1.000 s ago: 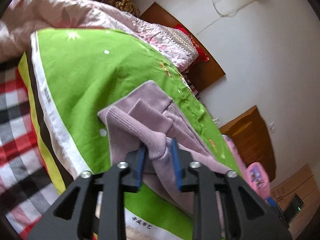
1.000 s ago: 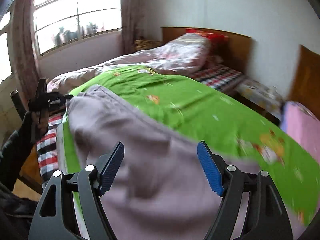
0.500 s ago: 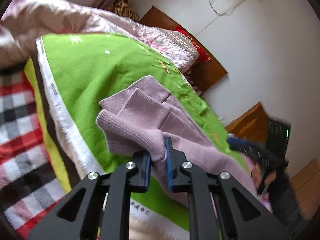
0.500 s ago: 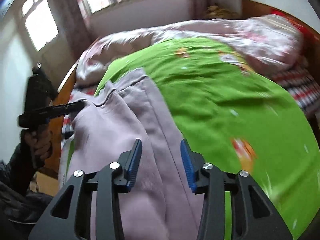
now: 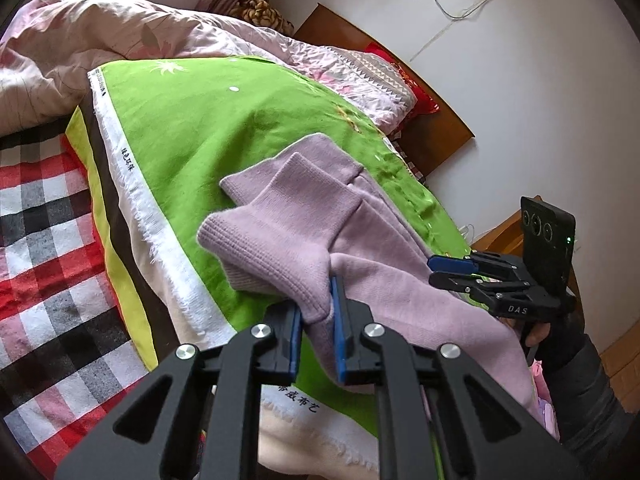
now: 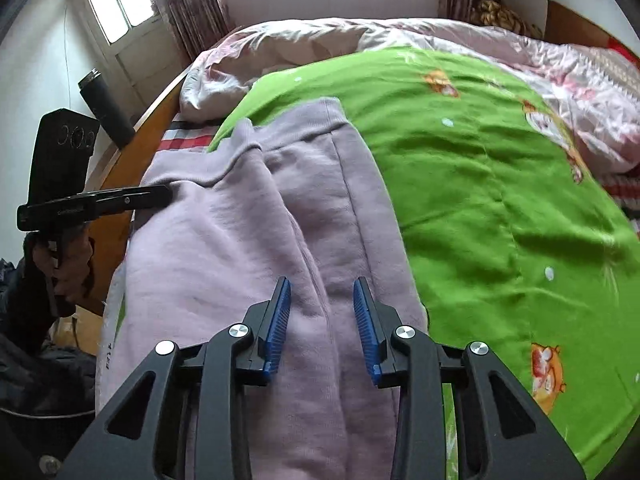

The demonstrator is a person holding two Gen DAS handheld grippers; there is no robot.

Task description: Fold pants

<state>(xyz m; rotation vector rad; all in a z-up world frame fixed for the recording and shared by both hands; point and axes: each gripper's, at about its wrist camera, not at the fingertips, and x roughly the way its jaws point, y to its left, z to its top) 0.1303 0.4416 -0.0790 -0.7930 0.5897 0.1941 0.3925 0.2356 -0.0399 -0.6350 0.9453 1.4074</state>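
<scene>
Left wrist: our left gripper [image 5: 316,322] is clamped on a fold of the lilac pants [image 5: 304,220] at the bed's near edge, on the green sheet [image 5: 192,128]. Right wrist: our right gripper [image 6: 322,320] fingers are closing, pants between them, not yet pinched.

Both fisheye pictures are bright with soft daylight. In the right wrist view the light comes from the windows [image 6: 120,8] at the far end of the room, which are blown out to white glare. The green blanket [image 6: 480,184] is vividly lit, with gentle shadows in its creases and mild motion blur across its surface. The lilac pants [image 6: 248,216] carry soft folds of shade. In the left wrist view the white wall [image 5: 540,92] is evenly lit and detail is sharp. Straight lines bend strongly toward the edges, and black vignette fills every corner. The nearest black hand-held gripper [image 5: 316,340] parts look dark, with small highlights on the screws.
</scene>
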